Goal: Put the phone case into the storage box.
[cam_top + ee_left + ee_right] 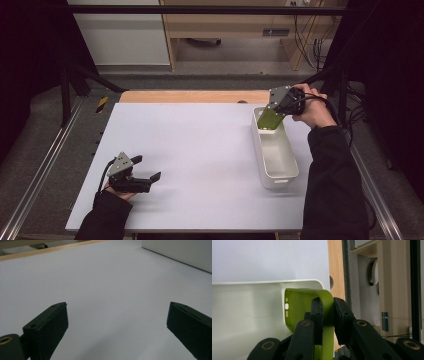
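Observation:
A lime-green phone case (270, 119) (298, 307) hangs at the far end of a white rectangular bin (280, 172) (244, 312), its lower end inside the rim. My right gripper (278, 111) (327, 312) is shut on the case's side wall, one pad inside it and one outside. Camera and button cut-outs show on the case's inner face in the right gripper view. My left gripper (147, 169) (117, 322) rests low over the white table (190, 150) at the near left, open, with nothing between its fingers (47, 327).
The bin stands lengthwise along the table's right side; its wall (180, 251) shows far off in the left gripper view. A wooden strip (195, 96) borders the table's far edge. Metal rails (45, 160) run along both sides. Shelving and cables stand behind.

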Tool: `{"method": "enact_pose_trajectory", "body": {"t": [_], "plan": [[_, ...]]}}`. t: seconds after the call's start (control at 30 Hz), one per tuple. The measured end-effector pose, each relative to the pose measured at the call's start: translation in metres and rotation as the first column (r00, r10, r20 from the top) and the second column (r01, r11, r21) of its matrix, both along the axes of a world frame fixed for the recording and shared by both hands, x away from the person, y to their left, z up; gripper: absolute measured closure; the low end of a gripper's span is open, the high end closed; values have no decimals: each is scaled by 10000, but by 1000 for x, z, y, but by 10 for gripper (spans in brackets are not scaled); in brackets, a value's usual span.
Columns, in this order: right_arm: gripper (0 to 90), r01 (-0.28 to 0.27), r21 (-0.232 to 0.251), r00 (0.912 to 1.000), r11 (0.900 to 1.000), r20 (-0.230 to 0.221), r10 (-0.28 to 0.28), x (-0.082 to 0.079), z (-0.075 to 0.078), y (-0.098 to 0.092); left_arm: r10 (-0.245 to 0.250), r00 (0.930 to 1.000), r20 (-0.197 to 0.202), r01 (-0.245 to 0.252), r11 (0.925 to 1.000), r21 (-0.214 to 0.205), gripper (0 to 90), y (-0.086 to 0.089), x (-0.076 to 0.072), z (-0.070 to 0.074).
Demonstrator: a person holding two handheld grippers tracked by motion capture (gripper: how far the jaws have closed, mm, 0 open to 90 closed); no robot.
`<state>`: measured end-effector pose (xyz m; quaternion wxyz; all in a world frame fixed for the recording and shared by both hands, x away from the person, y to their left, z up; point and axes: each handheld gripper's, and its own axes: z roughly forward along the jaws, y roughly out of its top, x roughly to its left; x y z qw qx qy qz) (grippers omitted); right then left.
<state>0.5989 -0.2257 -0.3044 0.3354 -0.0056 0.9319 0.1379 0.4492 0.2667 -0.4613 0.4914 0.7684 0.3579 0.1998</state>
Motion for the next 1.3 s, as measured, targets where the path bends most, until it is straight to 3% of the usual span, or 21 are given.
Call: {"method": "enact_pose_trajectory", "body": {"t": [0.43, 1.3], "plan": [[790, -339, -735, 9993, 9967, -186, 326, 16, -14, 8, 21, 10000, -50, -21, 10000, -11, 32, 1, 1, 0], [790, -714, -1426, 9970, 9872, -410, 662, 35, -17, 20, 3, 9998, -177, -2, 10000, 56, 32, 2, 2, -1]]}}
